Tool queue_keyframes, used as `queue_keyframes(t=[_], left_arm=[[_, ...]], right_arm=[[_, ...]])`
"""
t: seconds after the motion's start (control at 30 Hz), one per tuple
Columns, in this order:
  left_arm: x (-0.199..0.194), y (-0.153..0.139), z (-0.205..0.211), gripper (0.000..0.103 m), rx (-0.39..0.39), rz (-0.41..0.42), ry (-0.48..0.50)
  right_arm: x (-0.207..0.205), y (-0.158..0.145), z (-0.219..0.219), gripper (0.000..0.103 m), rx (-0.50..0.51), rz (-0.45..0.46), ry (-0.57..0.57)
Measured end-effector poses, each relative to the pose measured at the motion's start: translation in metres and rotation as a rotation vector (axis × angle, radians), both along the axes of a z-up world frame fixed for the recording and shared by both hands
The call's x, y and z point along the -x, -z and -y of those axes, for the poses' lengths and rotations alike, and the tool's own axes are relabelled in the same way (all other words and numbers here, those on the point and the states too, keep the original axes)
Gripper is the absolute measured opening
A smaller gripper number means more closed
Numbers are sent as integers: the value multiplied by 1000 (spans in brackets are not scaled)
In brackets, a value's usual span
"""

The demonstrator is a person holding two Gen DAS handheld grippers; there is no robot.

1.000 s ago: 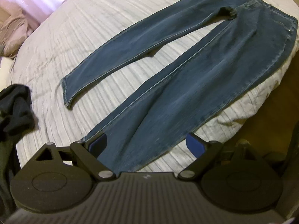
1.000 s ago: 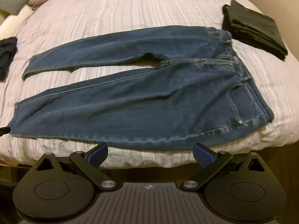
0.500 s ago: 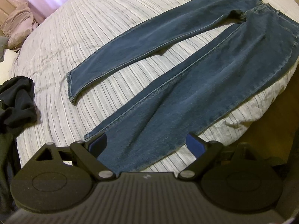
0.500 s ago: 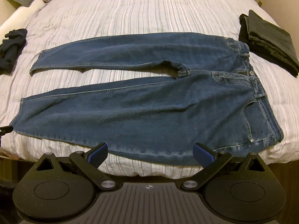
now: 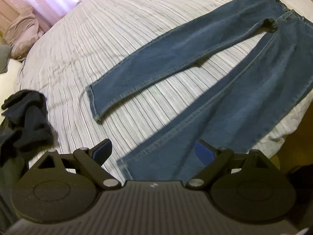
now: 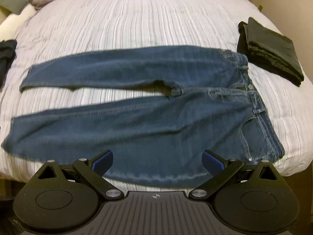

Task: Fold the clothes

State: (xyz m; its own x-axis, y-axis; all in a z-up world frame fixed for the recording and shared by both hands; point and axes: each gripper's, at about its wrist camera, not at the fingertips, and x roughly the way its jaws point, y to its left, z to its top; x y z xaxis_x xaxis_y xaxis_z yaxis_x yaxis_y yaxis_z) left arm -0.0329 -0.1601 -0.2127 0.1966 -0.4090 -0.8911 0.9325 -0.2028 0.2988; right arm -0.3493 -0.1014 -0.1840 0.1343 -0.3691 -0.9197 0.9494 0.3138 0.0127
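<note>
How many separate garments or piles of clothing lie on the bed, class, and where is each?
3. Blue jeans spread flat along the near edge; a folded dark pile beside their waistband, far right; a crumpled black garment at the left edge past the hems. More may lie out of view.

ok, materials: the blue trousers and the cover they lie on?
Blue trousers: looks like denim, matte mid-blue, with paler stitched seams, a rivet and a metal waist button. Bed cover: soft woven or quilted fabric, white with fine grey ribbing; fibre can't be told.
</note>
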Motion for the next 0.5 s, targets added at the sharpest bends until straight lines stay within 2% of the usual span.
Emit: queue_keyframes(t=[0.2,0.3,0.43,0.5], left_arm=[[-53,-3,42,89,27,-14,69],[-78,0,66,84,49,-21,96],[-108,12,106,81,28,-50,101],[-121,21,131,74,15,-75,93]], right_arm=[[-17,-14,15,100,44,-14,12],[-25,-24,27,100,71,-19,-2],[-32,-32,47,100,84,-55,-33],[-33,-32,60,100,81,-49,-60]])
